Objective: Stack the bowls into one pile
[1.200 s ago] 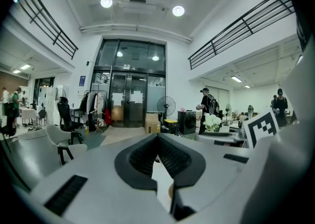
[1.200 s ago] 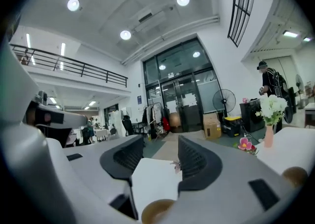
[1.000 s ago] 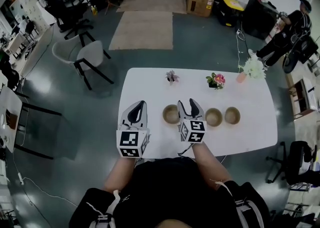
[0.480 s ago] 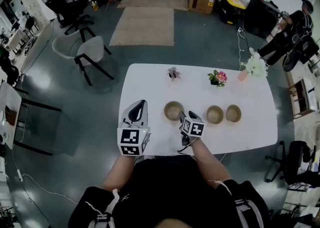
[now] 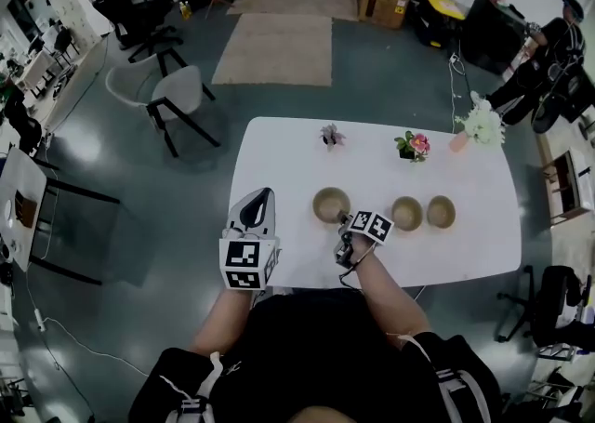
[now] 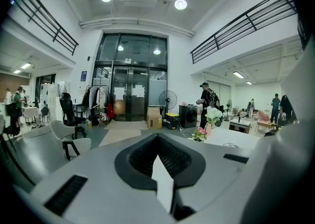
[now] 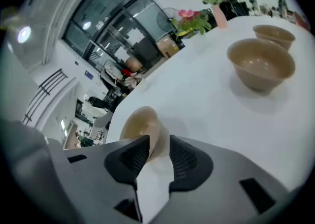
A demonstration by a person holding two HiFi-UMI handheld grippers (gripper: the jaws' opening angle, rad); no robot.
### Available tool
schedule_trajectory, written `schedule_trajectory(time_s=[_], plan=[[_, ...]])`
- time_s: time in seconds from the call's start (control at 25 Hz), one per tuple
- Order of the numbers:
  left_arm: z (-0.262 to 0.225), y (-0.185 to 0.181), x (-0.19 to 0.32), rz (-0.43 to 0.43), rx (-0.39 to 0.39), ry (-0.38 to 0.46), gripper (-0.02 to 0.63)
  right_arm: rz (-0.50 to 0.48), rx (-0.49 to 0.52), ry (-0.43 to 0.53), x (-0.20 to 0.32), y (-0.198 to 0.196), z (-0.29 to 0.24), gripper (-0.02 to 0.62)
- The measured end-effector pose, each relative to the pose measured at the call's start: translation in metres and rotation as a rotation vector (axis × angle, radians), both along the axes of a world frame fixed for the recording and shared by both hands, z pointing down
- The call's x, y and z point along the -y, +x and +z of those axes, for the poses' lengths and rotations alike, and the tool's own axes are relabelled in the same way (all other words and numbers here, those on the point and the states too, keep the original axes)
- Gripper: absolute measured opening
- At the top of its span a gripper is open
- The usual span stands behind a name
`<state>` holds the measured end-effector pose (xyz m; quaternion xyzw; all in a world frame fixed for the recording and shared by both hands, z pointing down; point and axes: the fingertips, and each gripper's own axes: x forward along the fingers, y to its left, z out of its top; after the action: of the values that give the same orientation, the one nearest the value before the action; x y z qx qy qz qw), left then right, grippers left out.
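Right gripper fingers closing, spread astride the rim of the smooth round tan bowl by the glossy white table edge. Left gripper fingers pressed together, empty.

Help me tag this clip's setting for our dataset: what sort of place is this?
Probably an open-plan office or lab hall: office chairs on the open floor, tall glass entrance doors, and a railed upper gallery.
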<state>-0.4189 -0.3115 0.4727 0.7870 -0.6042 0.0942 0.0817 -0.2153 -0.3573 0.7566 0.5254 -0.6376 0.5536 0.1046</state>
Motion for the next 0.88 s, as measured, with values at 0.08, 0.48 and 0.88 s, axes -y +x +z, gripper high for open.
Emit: schedule_trajectory(time_s=[0.08,0.48,0.88], plan=[[-0.001,0.001,-0.002,0.0,0.0,0.001,0.014,0.062,0.083,-0.05,-0.002,0.002,0.004,0.114],[0.0,0.009,0.001,0.027,-0.013,-0.001,0.014,0.134,0.139,-0.053,-0.005,0.015,-0.007,0.06],[0.004,0.071,0.023,0.166,-0.024,-0.001,0.014,0.27,0.216,0.041,0.0,0.073,-0.047,0.06]])
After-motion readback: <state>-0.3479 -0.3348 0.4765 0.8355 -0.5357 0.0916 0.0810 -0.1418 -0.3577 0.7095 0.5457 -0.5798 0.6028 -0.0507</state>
